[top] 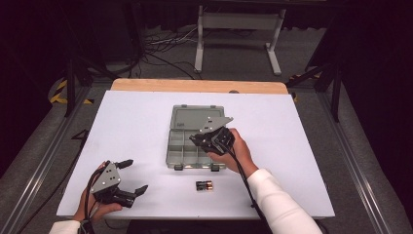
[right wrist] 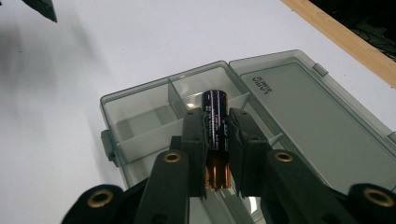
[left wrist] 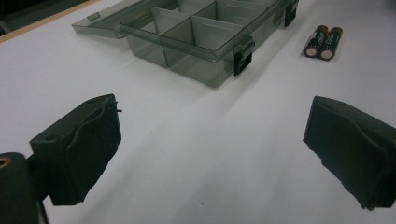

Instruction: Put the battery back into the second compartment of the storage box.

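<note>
A smoky clear compartment box (top: 181, 151) lies open mid-table, its lid (top: 197, 118) flat behind it. My right gripper (top: 195, 140) hovers over the box's compartments (right wrist: 140, 123), shut on a black battery (right wrist: 215, 116) that stands out between its pads (right wrist: 194, 135). Two more batteries (top: 204, 185) lie side by side on the white table in front of the box, as the left gripper view shows them (left wrist: 323, 42) to the right of the box (left wrist: 196, 42). My left gripper (top: 137, 176) rests at the table's front left, open, with nothing between its fingers (left wrist: 88, 144).
The white table top (top: 136, 126) has a wooden strip (top: 195, 86) along its far edge. Beyond it stand a white frame (top: 238, 29) and floor cables (top: 160, 44). The box's black latches (left wrist: 243, 56) face the front edge.
</note>
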Action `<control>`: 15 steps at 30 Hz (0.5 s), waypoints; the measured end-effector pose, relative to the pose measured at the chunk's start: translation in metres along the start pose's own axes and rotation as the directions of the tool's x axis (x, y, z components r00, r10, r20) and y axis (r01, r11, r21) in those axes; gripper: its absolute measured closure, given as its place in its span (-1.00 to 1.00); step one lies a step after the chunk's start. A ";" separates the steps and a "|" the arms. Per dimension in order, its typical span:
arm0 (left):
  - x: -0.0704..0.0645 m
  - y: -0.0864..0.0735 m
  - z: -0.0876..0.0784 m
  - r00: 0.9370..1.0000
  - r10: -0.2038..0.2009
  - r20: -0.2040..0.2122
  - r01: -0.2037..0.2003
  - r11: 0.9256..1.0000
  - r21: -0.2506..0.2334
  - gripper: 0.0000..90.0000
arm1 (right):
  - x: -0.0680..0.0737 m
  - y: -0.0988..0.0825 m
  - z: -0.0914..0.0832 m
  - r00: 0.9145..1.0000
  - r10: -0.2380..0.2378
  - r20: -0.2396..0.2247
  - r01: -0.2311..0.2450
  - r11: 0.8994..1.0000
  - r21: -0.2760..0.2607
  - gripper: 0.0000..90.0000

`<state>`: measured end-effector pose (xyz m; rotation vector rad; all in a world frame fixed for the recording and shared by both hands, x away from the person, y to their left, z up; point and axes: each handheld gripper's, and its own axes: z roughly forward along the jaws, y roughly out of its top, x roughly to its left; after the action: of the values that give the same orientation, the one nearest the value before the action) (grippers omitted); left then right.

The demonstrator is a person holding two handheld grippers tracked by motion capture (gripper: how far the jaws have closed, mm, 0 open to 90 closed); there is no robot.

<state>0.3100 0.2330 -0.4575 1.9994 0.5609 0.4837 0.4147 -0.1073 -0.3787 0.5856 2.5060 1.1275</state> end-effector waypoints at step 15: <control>0.000 0.000 -0.001 1.000 -0.001 -0.002 0.001 1.000 -0.006 -0.91 | -0.008 0.010 0.021 1.000 0.016 0.017 -0.017 0.999 0.041 0.73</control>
<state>0.3095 0.2332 -0.4568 1.9931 0.5609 0.4862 0.4331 -0.0920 -0.3830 0.6254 2.5200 1.0746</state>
